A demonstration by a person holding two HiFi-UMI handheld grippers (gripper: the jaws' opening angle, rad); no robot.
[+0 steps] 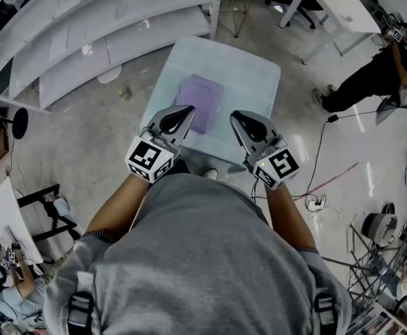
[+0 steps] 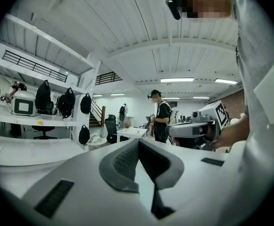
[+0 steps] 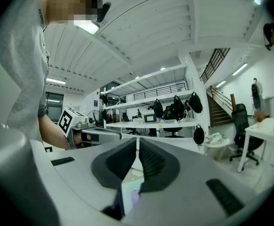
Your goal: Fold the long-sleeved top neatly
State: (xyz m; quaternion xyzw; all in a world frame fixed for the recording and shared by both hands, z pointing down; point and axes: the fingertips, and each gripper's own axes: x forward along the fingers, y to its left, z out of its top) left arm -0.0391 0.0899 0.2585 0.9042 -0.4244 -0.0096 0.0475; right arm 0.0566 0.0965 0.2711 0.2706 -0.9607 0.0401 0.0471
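The left tongs [image 1: 187, 109] and the right tongs [image 1: 236, 116], two in all, are each pressed together on nothing, and just ahead between them one folded lilac fabric long-sleeved top [image 1: 204, 100] lies on the pale rectangular tabletop [image 1: 253, 75], its near left corner hidden behind the left tongs.

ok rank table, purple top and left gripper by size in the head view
1. table
2. left gripper and purple top: they look about alike, and the gripper is nearer the camera, so no ranking between them.
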